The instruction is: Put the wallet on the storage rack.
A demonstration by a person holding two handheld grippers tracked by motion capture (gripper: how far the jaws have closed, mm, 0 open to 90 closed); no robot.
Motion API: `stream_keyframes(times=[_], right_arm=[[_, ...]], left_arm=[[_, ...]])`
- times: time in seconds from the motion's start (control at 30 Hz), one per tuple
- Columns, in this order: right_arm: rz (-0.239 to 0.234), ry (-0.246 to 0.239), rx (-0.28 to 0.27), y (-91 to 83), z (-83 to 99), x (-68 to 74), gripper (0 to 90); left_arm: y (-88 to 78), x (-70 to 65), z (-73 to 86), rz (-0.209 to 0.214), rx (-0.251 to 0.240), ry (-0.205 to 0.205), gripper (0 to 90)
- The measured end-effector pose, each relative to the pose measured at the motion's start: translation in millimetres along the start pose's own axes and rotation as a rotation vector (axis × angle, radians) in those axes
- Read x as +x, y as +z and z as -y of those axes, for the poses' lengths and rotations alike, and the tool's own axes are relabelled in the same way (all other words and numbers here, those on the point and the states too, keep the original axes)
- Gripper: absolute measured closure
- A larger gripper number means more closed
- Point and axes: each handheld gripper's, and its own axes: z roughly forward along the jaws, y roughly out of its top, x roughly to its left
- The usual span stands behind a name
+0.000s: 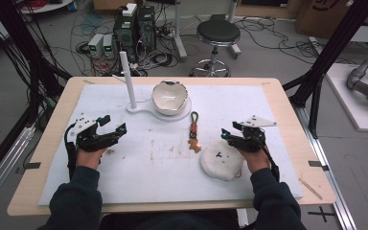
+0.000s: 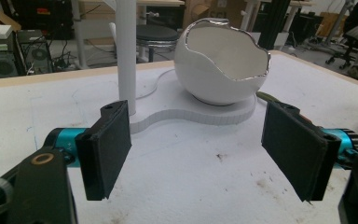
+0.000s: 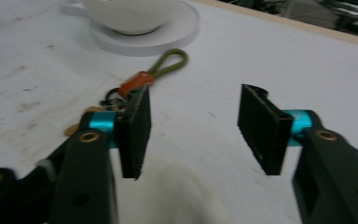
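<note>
Right below my right fingers (image 1: 231, 135) lies a white plush pad (image 1: 222, 160), low and right of centre in the high view, flat on the white mat (image 1: 139, 167) that covers the desk (image 1: 52, 124). My right fingers are spread with nothing between them — in the right gripper view the plush shows as a pale blur at the bottom edge, under the gap. Just left of it lies a keychain (image 1: 193, 132), its green loop (image 3: 170, 61) pointing toward the upper middle of the frame. Above that, a white egg-shaped bowl (image 1: 170, 97) sits on a white stand (image 1: 143, 111) with an upright post (image 1: 127, 79). My left fingers (image 1: 115, 125) hover at the left, spread and holding nothing — well apart from the plush.
</note>
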Motion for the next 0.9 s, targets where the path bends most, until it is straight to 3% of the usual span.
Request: stream_keyframes(times=[0.1, 0.13, 0.2, 0.3, 0.33, 0.47, 0.57, 0.7, 0.83, 0.9], right_arm=[[-0.032, -0.017, 0.021, 9.9, -4.5, 9.3, 54.6], [-0.058, -0.021, 0.051, 22.0, -8.3, 18.5, 58.8], [-0.066, -0.019, 0.071, 28.9, -10.0, 22.7, 58.7], [-0.075, -0.002, 0.121, 50.0, -15.7, 33.9, 51.5], [-0.069, 0.01, 0.144, 63.0, -21.4, 41.3, 46.6], [-0.026, 0.016, 0.18, 87.0, -33.2, 54.6, 42.7], [-0.002, 0.058, 0.229, 106.2, -35.5, 56.8, 42.1], [0.026, 0.071, 0.298, 120.7, -33.7, 54.3, 45.7], [-0.013, 0.056, 0.337, 125.2, -33.9, 52.2, 58.0], [-0.009, 0.048, 0.338, 124.7, -34.0, 51.8, 61.1]], left_arm=[[0.5, -0.2, 0.3, 0.0, 0.003, -0.002, 23.9], [1.1, -0.1, 0.5, 0.001, 0.005, -0.001, 23.9], [2.7, 0.1, 1.2, 0.005, 0.01, -0.002, 23.9], [4.3, 0.3, 1.7, 0.005, 0.012, -0.006, 23.9], [4.4, 1.2, 1.6, 0.006, 0.011, -0.004, 24.0], [4.2, 2.1, 1.7, 0.002, 0.012, -0.006, 24.0], [3.8, 2.7, 1.7, -0.001, 0.013, -0.006, 24.1], [4.4, 2.5, 2.0, 0.001, 0.012, -0.011, 24.1], [4.6, 2.6, 2.1, 0.006, 0.018, -0.003, 24.5], [4.2, 2.5, 1.9, 0.004, 0.018, -0.004, 24.5]])
